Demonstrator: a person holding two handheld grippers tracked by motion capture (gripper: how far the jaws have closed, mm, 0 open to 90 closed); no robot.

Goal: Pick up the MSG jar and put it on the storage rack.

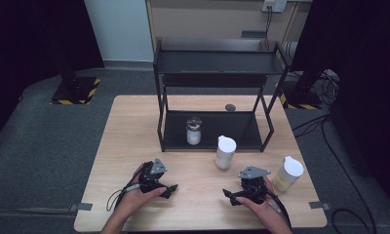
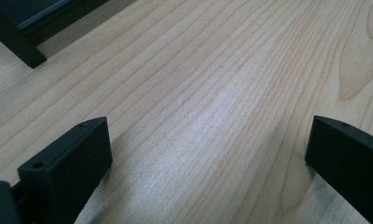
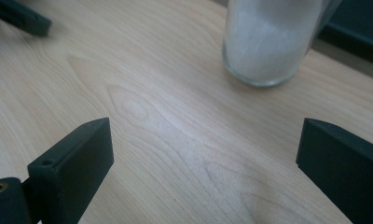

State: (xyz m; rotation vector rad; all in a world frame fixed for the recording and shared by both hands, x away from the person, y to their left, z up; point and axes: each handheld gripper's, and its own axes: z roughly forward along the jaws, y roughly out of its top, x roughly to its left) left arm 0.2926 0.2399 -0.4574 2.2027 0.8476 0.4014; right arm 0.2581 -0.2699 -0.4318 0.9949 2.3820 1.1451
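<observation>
Your 2 grippers rest low on the wooden table, both spread wide and holding nothing, with a white-filled jar nearest them.

The white-filled jar with its white lid stands upright on the table just in front of the black shelf rack, between your hands and a little ahead of them; in the right gripper view its glass base sits beyond the jaws, apart from them. Your right gripper points left toward the table's middle, jaws parted with bare wood between. Your left gripper faces it from the other side, jaws equally parted over bare wood. A yellowish jar with a white lid stands just right of your right hand. A smaller jar with a dark lid sits on the rack's lower shelf. A small dark disc lies on the table behind the rack.
</observation>
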